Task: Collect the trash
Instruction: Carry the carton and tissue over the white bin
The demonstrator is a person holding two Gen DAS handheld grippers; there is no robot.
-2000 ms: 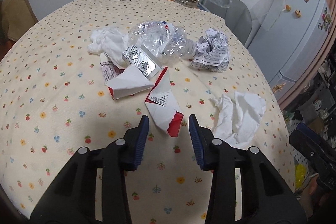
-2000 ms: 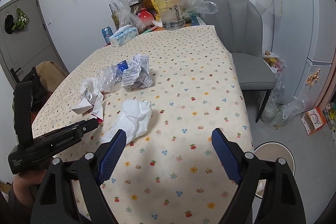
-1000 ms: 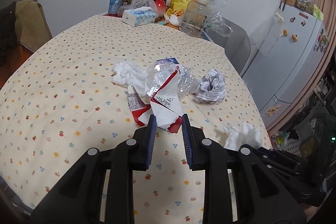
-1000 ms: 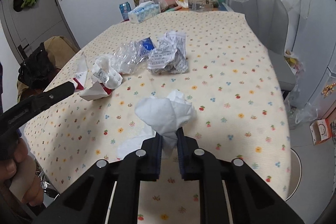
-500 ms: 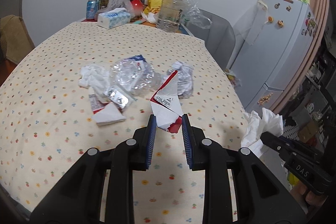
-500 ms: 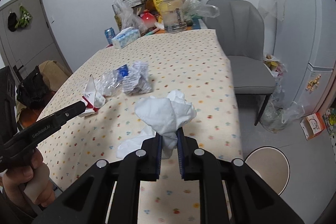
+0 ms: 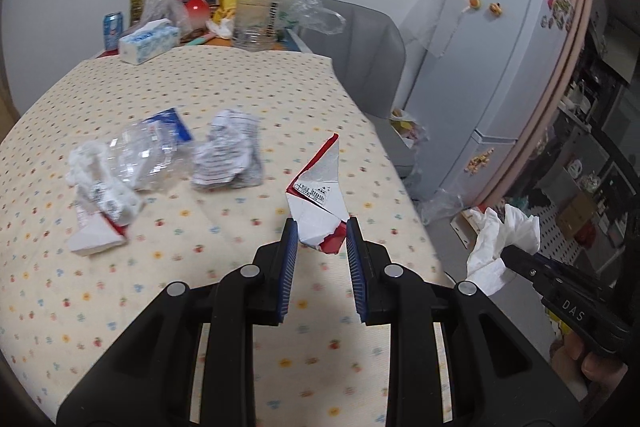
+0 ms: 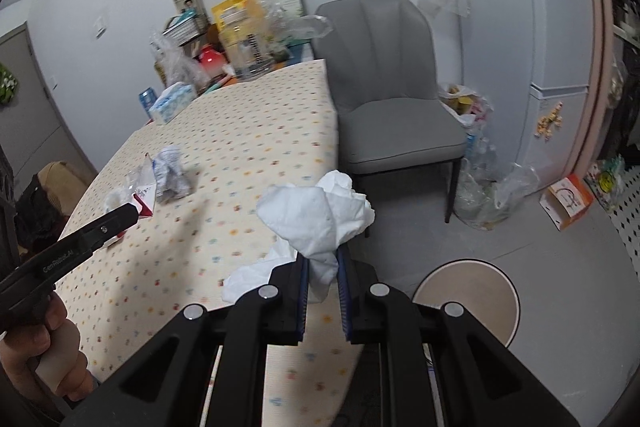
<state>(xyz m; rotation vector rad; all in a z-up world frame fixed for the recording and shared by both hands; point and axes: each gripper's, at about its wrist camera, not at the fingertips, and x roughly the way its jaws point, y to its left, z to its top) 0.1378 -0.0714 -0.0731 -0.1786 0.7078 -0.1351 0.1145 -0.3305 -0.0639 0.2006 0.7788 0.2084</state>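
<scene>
Both tongs are squeezing trash. Left tongs (image 7: 321, 231) grip the torn red and white carton piece (image 7: 318, 195), and right tongs (image 8: 321, 259) grip the white tissue (image 8: 316, 213). Two seconds ago both tongs were wide apart and these two things lay on the table (image 7: 224, 95). Now both are lifted up off it. The right tongs have swung out past the table's right edge, so the tissue now hangs over the edge, with the grey floor (image 8: 540, 259) behind it. The left tongs hold the carton piece over the table's near right part, close to that same edge.

The big grey chair (image 8: 384, 99) stands tight against the table's far right corner. The white fridge (image 7: 492, 79) stands further right. Between chair and fridge the floor is crowded with plastic bags (image 8: 484, 187). Nearer, the floor is open around the round tan bin (image 8: 468, 291), which sits just beside the table's near corner, under the right tongs.

On the table the cloth is bare at the right side and the front. The rest of the trash sits at the left middle: the crushed clear bottle (image 7: 148, 151), the crumpled printed paper (image 7: 230, 155), another carton piece (image 7: 94, 239) and a small tissue wad (image 7: 82, 163).
</scene>
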